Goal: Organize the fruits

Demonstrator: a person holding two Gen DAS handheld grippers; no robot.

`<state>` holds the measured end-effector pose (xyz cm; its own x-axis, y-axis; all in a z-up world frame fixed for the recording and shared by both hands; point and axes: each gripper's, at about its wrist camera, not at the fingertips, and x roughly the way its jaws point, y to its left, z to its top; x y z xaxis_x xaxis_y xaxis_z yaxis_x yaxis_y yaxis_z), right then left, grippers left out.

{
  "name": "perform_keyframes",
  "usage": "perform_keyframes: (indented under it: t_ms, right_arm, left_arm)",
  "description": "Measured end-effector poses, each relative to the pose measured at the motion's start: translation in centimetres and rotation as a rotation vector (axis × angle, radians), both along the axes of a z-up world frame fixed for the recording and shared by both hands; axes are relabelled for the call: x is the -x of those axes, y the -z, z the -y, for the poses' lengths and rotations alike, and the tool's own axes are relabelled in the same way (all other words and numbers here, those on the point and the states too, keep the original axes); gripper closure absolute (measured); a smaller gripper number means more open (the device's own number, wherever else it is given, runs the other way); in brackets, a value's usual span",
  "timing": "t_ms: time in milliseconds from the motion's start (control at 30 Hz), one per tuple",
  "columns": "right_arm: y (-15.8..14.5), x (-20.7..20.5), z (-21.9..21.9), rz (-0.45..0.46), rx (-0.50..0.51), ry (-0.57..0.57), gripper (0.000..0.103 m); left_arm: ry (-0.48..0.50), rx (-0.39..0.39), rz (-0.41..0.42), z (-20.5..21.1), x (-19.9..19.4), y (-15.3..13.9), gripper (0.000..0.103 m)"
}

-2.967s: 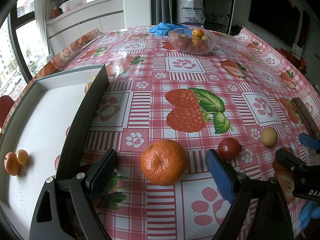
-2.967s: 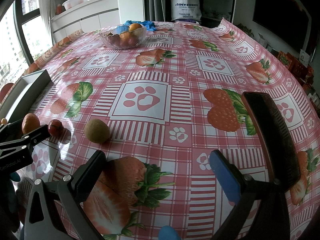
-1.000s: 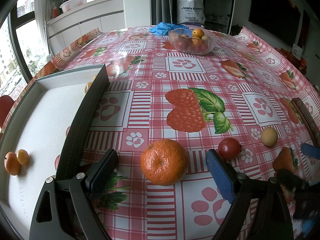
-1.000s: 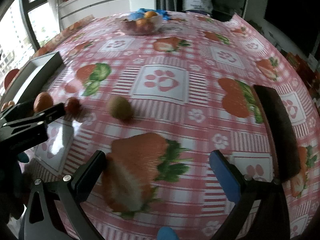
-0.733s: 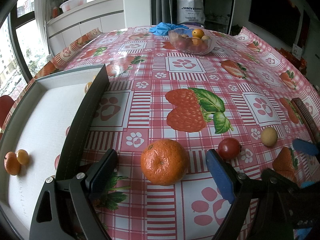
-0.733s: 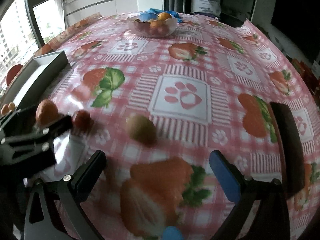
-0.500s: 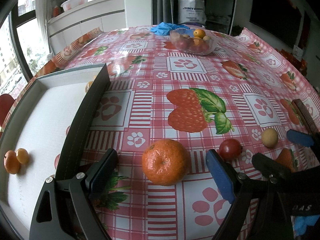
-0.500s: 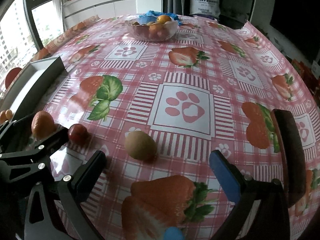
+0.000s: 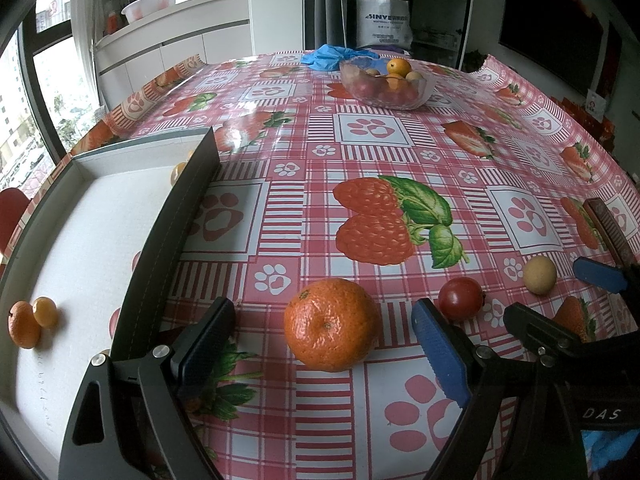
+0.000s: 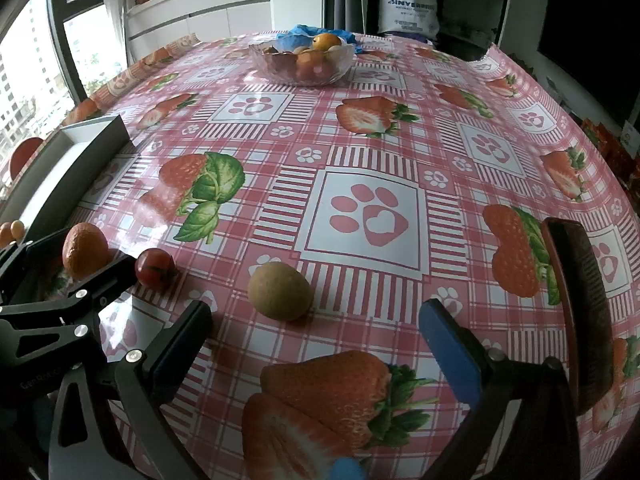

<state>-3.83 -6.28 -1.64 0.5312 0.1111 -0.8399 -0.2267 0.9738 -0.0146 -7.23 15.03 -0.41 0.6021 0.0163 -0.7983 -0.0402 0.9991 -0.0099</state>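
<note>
A large orange mandarin point(image 9: 331, 324) lies on the strawberry tablecloth between the open fingers of my left gripper point(image 9: 320, 344), untouched. A red cherry tomato point(image 9: 460, 299) and a tan round fruit point(image 9: 539, 274) lie to its right. In the right wrist view the tan fruit point(image 10: 280, 290) lies just ahead of my open, empty right gripper point(image 10: 312, 340); the tomato point(image 10: 154, 263) and mandarin point(image 10: 85, 249) lie to the left. A white tray point(image 9: 80, 240) at the left holds a few small orange and yellow fruits point(image 9: 34, 320).
A glass bowl of fruit point(image 9: 386, 84) stands at the far side with a blue cloth point(image 9: 336, 56) behind it. A dark flat object point(image 10: 580, 304) lies at the table's right edge. The right gripper's arm point(image 9: 560, 344) shows in the left wrist view.
My right gripper has swung forward and left toward the tan fruit, which now lies closer between its fingers. The left gripper has barely moved around the mandarin.
</note>
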Motion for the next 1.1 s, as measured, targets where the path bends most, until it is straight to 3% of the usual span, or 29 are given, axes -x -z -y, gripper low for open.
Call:
perform_keyframes:
  t_ms: [333,433,500,533,633,667,767,1100]
  right_arm:
    - [-0.1,-0.2,0.0,-0.007,-0.005,-0.005,0.001]
    - [-0.3,-0.6,0.0,0.000,-0.007,-0.007,0.009]
    - [-0.6,-0.9,0.0,0.004,-0.016,-0.005,0.019]
    - [-0.7,-1.0,-0.1,0.004,-0.017,-0.008,0.023]
    - [-1.0,-0.9,-0.7,0.027,0.012,-0.033,0.059]
    - [-1.2,-0.8,-0.9,0.034,0.012,-0.043,0.073]
    - [-1.5,-0.2,-0.7,0.022,-0.041,-0.066,0.073]
    - [-3.1,2.1,1.3,-0.021,-0.149,-0.045,0.073]
  left_arm:
    - [0.022,0.002,-0.027,-0.2,0.0,-0.1,0.013]
    - [0.024,0.014,-0.036,-0.4,0.0,-0.3,0.016]
    - [0.034,0.030,-0.042,-0.5,0.0,-0.4,0.016]
    - [0.037,0.029,-0.043,-0.5,0.1,-0.5,0.022]
    - [0.046,0.016,-0.048,-0.4,0.0,-0.5,0.029]
    - [0.049,0.011,-0.046,-0.4,0.0,-0.6,0.040]
    - [0.075,0.014,-0.047,-0.1,-0.1,-0.9,0.062]
    - [0.101,0.124,-0.014,-0.6,1.8,-3.8,0.062]
